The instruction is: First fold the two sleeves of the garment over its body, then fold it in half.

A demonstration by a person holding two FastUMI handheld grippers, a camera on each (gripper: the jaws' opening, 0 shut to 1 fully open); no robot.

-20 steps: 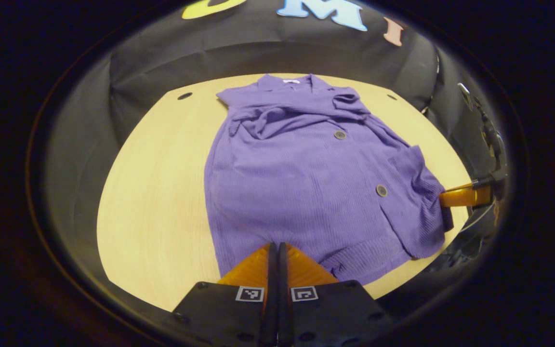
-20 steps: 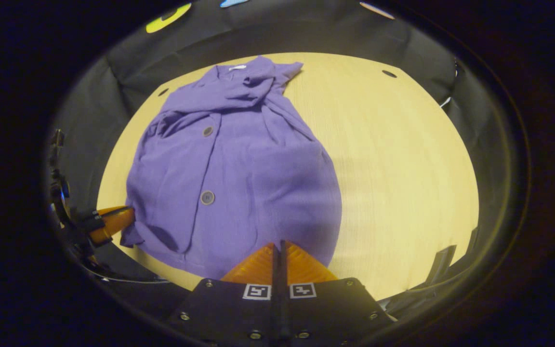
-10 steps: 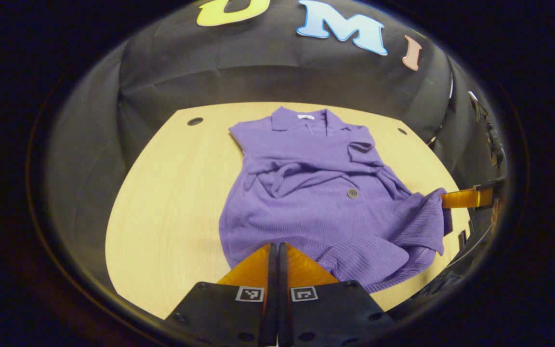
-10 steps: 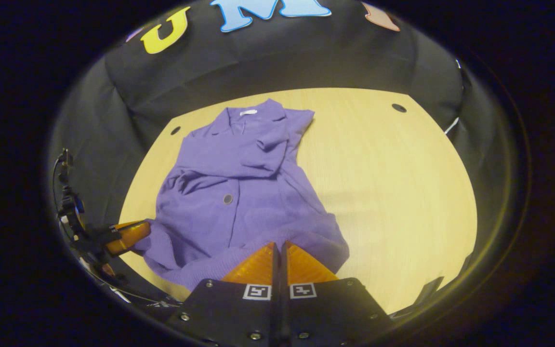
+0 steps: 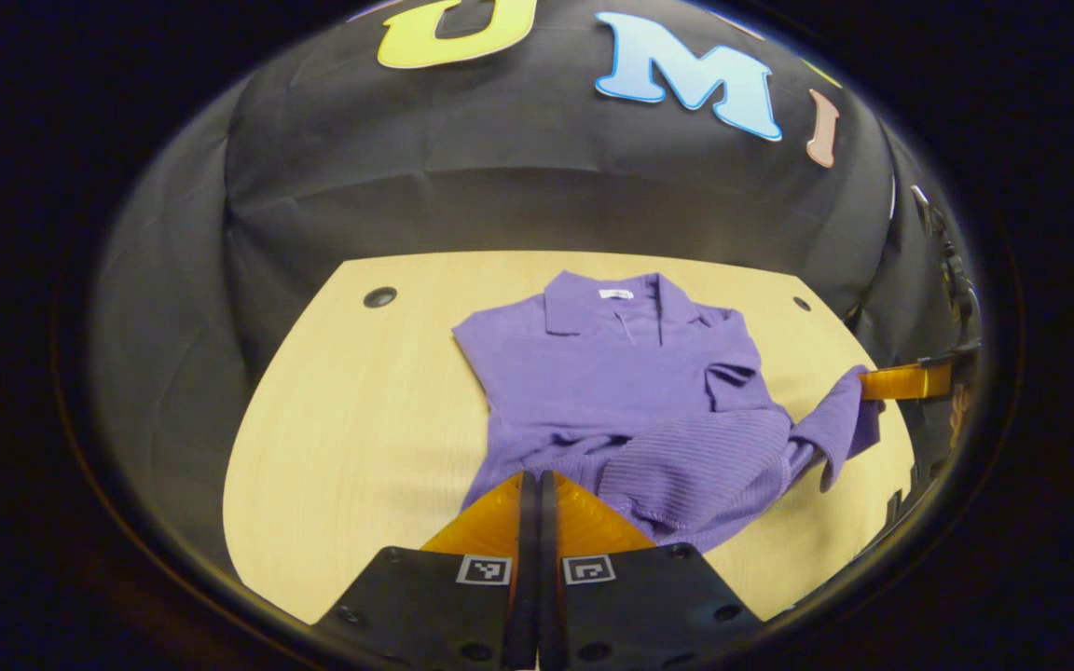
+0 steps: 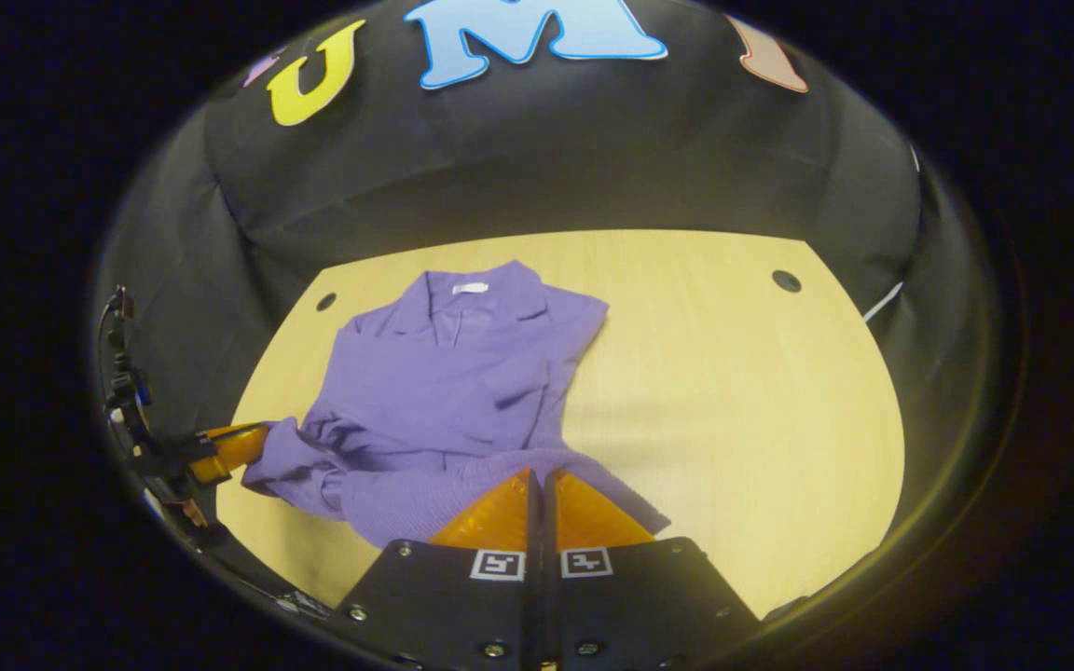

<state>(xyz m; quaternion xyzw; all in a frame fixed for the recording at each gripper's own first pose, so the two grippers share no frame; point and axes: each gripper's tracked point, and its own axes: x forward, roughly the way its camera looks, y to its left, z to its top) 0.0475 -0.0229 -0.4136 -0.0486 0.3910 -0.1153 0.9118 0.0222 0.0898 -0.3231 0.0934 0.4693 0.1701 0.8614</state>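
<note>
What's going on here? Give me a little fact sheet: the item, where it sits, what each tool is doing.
item: purple knit collared garment
surface: light wooden table
sleeves: folded over the body
hem: raised off the table, collar end lying flat
left gripper: shut on the garment's hem corner
right gripper: shut on the other hem corner
stage: folding in half under way

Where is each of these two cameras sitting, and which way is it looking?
Left gripper view: rides on the left tool, looks forward over the table at the purple shirt; its own closed fingers pinch the hem at the bottom, and the other tool sits at the right edge.
Right gripper view: rides on the right tool, faces the same shirt from the other side; its own closed fingers hold the hem, the left tool at the left edge.
Shared: shirt, table, booth wall, both tools.
</note>
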